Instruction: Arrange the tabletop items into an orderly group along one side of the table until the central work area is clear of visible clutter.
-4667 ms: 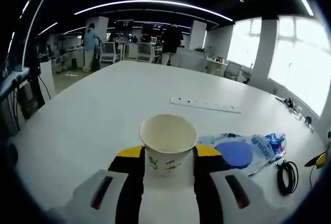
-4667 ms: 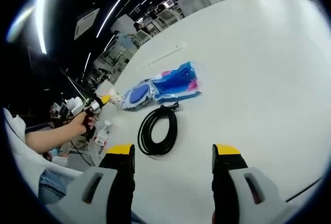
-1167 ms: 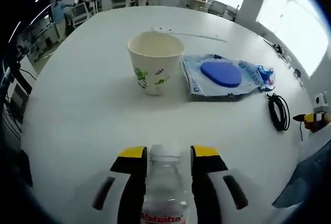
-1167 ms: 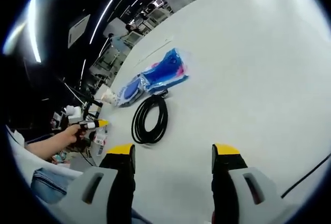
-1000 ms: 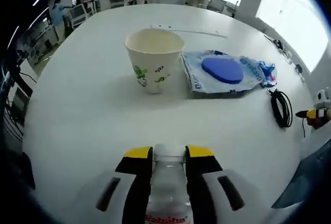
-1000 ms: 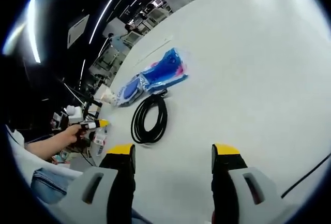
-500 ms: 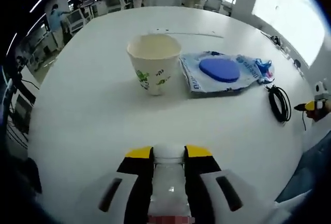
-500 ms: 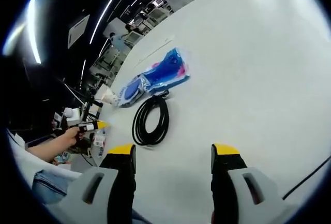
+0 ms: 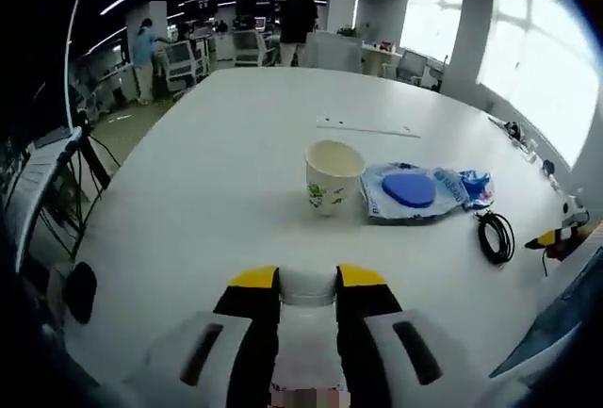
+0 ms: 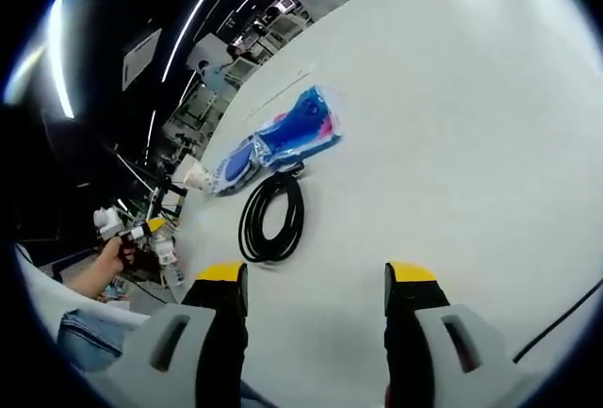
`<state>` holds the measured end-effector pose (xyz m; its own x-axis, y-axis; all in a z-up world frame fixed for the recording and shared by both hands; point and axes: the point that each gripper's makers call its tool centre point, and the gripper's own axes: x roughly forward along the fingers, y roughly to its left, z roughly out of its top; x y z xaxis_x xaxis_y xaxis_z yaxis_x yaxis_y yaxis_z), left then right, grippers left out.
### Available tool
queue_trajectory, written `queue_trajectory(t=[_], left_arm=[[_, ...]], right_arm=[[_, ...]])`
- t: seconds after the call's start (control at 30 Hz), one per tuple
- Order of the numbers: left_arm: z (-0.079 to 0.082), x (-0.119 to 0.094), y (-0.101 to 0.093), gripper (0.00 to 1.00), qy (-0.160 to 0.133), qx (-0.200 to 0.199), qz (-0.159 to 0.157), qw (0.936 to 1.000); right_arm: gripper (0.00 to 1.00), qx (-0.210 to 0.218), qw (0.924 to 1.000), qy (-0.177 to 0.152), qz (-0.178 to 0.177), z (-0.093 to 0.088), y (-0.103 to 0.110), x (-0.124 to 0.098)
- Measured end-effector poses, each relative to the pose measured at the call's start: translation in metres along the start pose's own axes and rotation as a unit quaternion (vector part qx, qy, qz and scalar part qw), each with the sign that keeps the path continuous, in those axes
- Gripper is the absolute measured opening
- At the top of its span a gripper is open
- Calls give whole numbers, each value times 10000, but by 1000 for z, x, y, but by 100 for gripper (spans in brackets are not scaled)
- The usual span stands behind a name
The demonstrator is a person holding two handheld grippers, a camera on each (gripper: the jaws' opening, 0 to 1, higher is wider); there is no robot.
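My left gripper (image 9: 308, 281) is shut on a clear plastic bottle (image 9: 308, 287) with a white cap, held above the white table (image 9: 217, 201). Beyond it stand a paper cup (image 9: 332, 175) with green print, a blue packet (image 9: 419, 190) to its right, and a black cable coil (image 9: 494, 236). My right gripper (image 10: 316, 287) is open with nothing between its jaws, over the table near the cable coil (image 10: 271, 218). The right gripper view also shows the blue packet (image 10: 278, 149), the cup (image 10: 196, 177), and the left gripper (image 10: 141, 232) in a hand with the bottle (image 10: 168, 252).
A white power strip (image 9: 367, 127) lies farther back on the table. A thin black cable (image 10: 565, 318) crosses the table's lower right in the right gripper view. Office chairs and two standing people (image 9: 146, 45) are beyond the far edge. The table's left half is bare.
My left gripper has risen and drawn back with the bottle in it, so the cup and packet look smaller and farther. The right gripper has stayed put and open.
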<state>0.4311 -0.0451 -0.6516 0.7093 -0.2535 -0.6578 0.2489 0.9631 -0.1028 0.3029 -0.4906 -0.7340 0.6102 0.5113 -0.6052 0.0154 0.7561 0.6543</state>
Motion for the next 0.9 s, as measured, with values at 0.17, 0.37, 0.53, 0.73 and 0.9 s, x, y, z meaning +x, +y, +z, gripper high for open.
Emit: queue_trajectory(t=[0.17,0.37,0.53,0.73,0.9], left_arm=[[13,-20,6,20,-341,-202,45,9992],[34,-31,11,19,-908,-537,13,9944],[51,-23,20,19,-1218,-858,31,9888],[82,-4,40,19,-1470,-741,-63,9863],[98,4,40,19,-1561,-499,-191,9863]], right_arm=[[57,40,10000,-16,4,-1,-1,0],[57,25,10000,-17,57,0,3,-1],[58,27,9999,-61,92,3,5,-2],[58,55,9998,-151,70,6,8,-7],[58,92,9998,-155,13,4,4,-9]])
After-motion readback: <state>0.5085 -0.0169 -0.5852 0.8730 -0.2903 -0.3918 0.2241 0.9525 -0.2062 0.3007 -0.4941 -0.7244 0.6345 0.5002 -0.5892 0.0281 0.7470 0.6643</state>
